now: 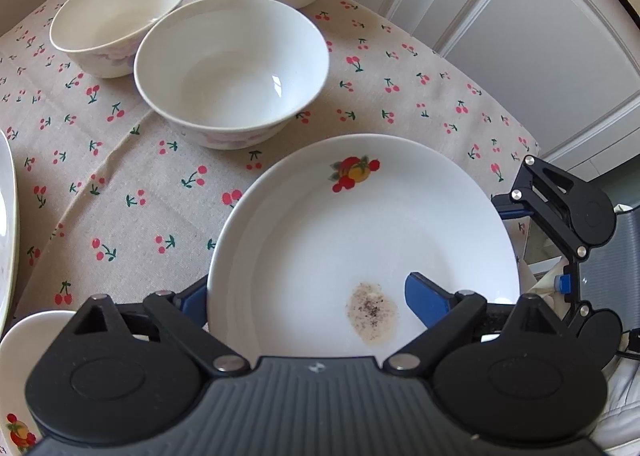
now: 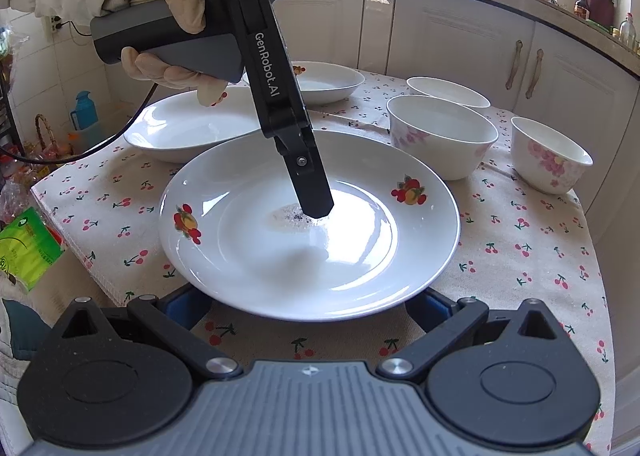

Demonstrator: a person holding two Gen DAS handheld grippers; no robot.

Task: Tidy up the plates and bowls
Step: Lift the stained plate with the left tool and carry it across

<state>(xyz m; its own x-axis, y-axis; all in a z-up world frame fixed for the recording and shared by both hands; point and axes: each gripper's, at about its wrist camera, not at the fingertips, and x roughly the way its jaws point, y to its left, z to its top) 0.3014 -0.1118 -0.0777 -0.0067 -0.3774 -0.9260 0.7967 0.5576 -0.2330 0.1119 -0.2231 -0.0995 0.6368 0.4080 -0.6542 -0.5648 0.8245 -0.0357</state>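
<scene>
A white plate with fruit prints [image 1: 360, 224] [image 2: 308, 224] sits on the cherry-print tablecloth [image 1: 120, 184] and has a brown speckled stain at its middle. My left gripper [image 1: 308, 296] is open: one blue finger [image 1: 424, 296] rests inside the plate, the other [image 1: 196, 300] is outside its rim. In the right wrist view the left gripper's finger [image 2: 312, 192] points down into the plate. My right gripper [image 2: 308, 308] is open at the plate's near rim, its fingers under the edge. Three white bowls [image 1: 232, 68] [image 2: 440, 132] stand beyond.
Two more white plates [image 2: 192, 128] [image 2: 324, 82] lie at the table's far side. White cabinets [image 2: 460, 40] run behind the table. A green packet [image 2: 24, 244] lies off the table's left edge. A plate edge [image 1: 8, 216] shows at left.
</scene>
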